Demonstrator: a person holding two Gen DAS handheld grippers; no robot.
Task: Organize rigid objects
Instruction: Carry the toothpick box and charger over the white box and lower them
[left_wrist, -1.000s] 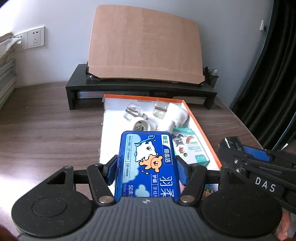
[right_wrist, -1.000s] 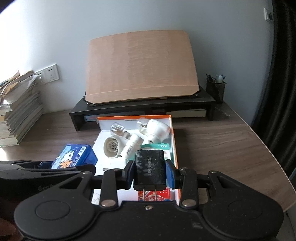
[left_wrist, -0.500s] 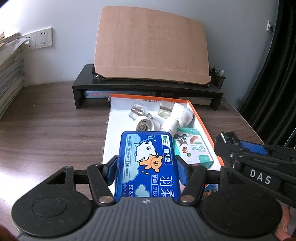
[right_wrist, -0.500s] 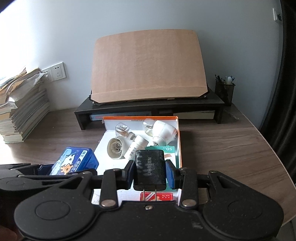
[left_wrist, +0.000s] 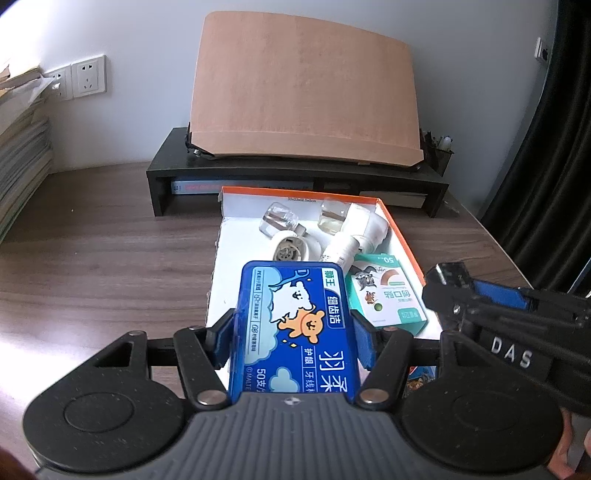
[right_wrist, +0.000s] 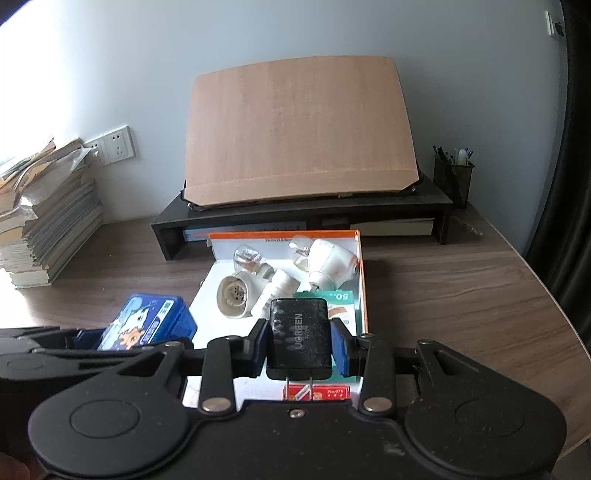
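Left wrist: left gripper clamps blue box above tray (bulbs, green carton inside). Right wrist: right gripper grips black charger, prongs toward camera, over tray's near right part.

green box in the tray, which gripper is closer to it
Right. The right gripper holds its charger directly over the green box; the left gripper sits beside it, toward the tray's left.
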